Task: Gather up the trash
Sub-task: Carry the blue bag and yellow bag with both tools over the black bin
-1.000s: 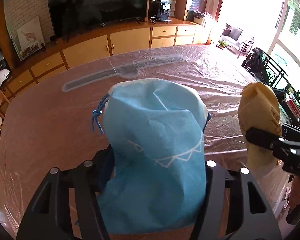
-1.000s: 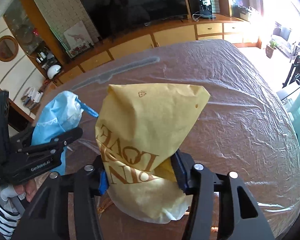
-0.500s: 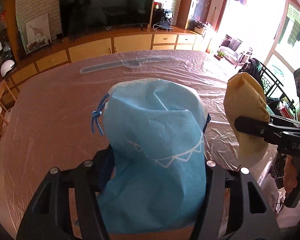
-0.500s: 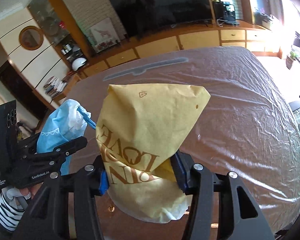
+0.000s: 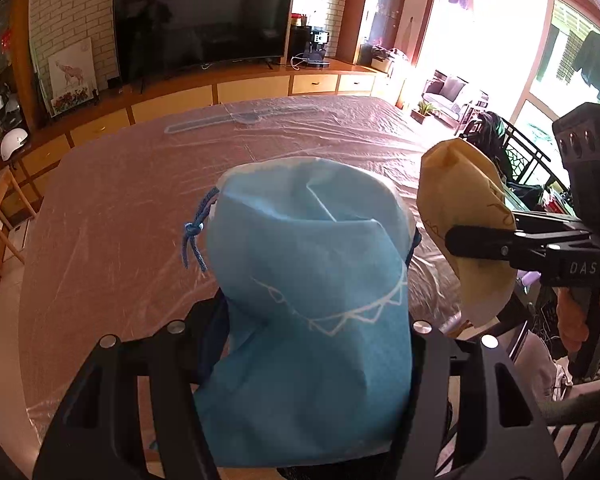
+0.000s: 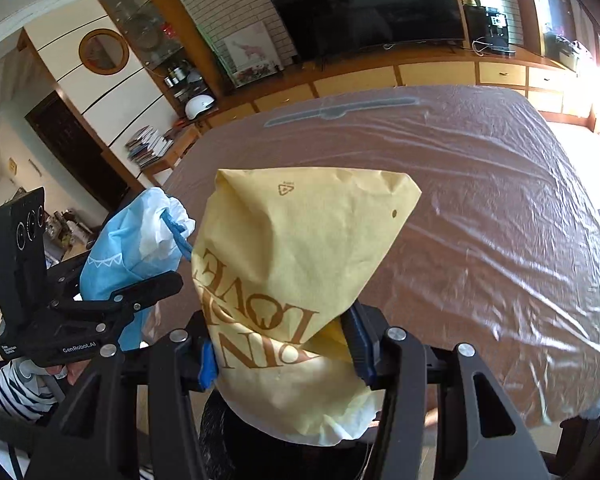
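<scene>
Right wrist view showed the yellow bag (image 6: 296,280) pinched between the two fingers of the right claw (image 6: 284,354), held up above the near edge of the worktop (image 6: 480,208). Brown lettering on the bag sat upside down (the word "LOVE" could be read, with "ON" beneath it), and a small triangular recycling mark was printed near its top. To the left of the yellow bag, the left claw (image 6: 140,288) carried the label "GenRobot.AI" on its black body, and a hand in a striped sleeve (image 6: 20,388) gripped its handle.

Left wrist view showed the left claw (image 5: 316,332) clamped on the blue drawstring bag (image 5: 312,300), which bore a white zigzag line and a knotted blue cord on its left side. This bag also hung above the near edge of the worktop (image 5: 140,208), whose top was covered in clear plastic sheet. To the right of the blue bag, the right claw (image 5: 480,240) pointed left, level, squeezing the yellow bag (image 5: 460,200); its side read "DAS".
</scene>
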Demonstrator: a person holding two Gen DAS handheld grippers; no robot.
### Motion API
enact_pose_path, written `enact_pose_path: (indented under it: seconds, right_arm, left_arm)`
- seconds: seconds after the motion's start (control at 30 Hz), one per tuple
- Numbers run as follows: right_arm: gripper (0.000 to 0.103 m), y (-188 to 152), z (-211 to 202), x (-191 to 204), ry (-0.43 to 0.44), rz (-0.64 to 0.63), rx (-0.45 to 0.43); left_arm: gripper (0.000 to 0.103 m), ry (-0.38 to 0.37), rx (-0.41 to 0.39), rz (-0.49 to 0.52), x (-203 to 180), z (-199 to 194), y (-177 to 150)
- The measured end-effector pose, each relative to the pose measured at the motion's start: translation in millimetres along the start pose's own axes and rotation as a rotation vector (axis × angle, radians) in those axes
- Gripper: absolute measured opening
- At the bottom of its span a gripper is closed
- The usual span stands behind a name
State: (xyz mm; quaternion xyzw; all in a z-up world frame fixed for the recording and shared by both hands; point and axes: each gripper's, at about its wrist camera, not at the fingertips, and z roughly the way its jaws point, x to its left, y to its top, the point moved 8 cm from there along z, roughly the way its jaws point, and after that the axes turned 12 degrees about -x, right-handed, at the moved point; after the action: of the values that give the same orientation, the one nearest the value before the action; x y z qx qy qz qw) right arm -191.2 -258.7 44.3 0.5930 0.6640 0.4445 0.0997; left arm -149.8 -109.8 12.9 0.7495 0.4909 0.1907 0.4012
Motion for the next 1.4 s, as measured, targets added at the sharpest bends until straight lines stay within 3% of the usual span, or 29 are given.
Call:
enact_pose_path:
  seconds: [0.43, 1.07, 1.4]
  right_arm:
    - [0.05, -38.8, -33.9, 23.1, 0.066, -0.07, 0.05]
    - [0.05, -123.4, -48.6, 35.0, 0.099, -0.096, 0.23]
    - [0.05, -160.4, -21.6, 32.5, 0.078, -0.119, 0.315]
  left_arm:
    - [0.062, -0.084, 0.027, 0.037, -25.8, -35.5, -34.7]
    - [0.062, -0.246, 0.223, 0.144, -74.9, -36.5, -119.6]
    - [0.062, -0.209, 0.348, 0.156, -68.7, -2.4, -173.5]
